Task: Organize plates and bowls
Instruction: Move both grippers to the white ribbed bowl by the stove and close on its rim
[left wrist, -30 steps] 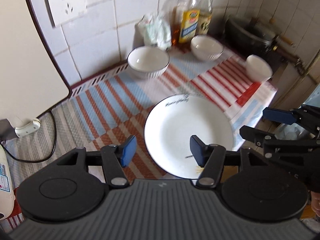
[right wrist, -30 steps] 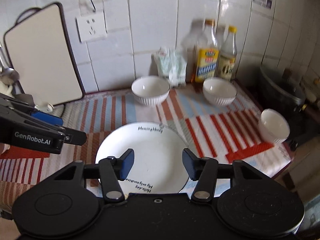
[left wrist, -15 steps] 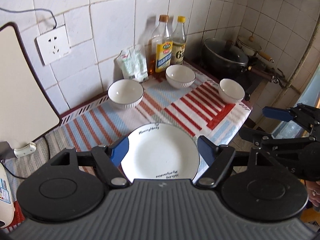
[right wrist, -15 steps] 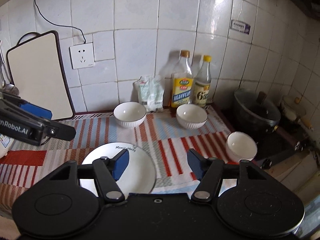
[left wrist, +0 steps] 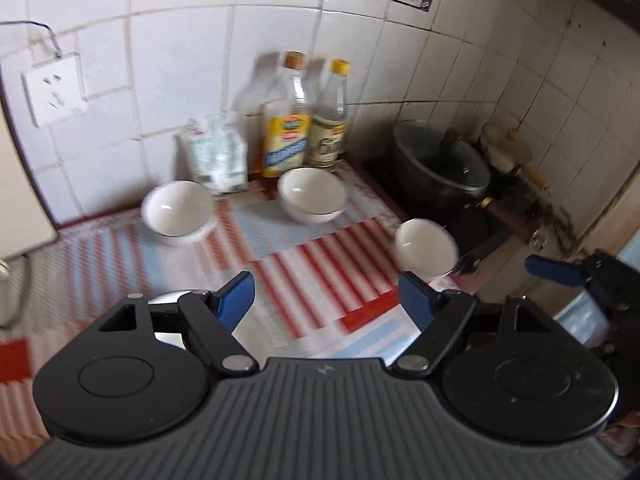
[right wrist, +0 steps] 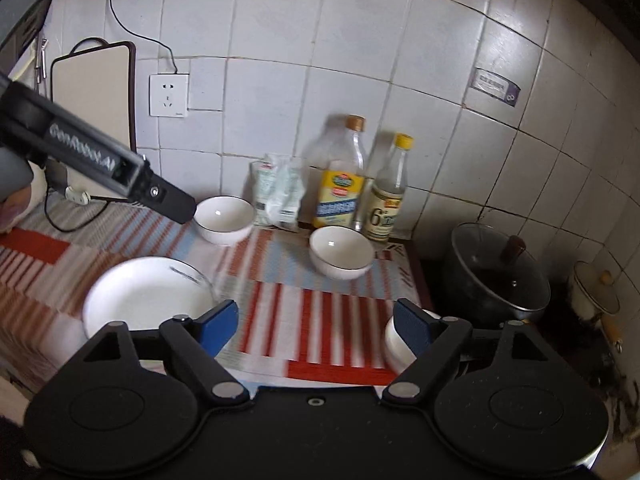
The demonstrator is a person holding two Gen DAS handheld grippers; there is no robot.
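A white plate [right wrist: 144,296] lies on the striped cloth [right wrist: 304,304] at the front left; in the left wrist view only a sliver of the plate [left wrist: 256,338] shows behind my fingers. Three white bowls stand apart: one at the back left [right wrist: 224,218] [left wrist: 178,210], one at the back middle [right wrist: 342,252] [left wrist: 312,194], one at the right edge [right wrist: 394,344] [left wrist: 426,248]. My left gripper [left wrist: 326,300] is open and empty above the cloth. My right gripper [right wrist: 316,322] is open and empty, its right finger in front of the right bowl.
Two bottles [right wrist: 340,184] [right wrist: 388,196] and a plastic bag [right wrist: 278,196] stand against the tiled wall. A lidded black pot [right wrist: 496,280] sits on the stove at right. A cutting board [right wrist: 96,92] leans at the back left, with a wall socket [right wrist: 168,94] and cord beside it.
Both grippers have pulled back and risen, still open. The view has swung to the right, so the plate now lies lower and further left and the pot and stove show more.
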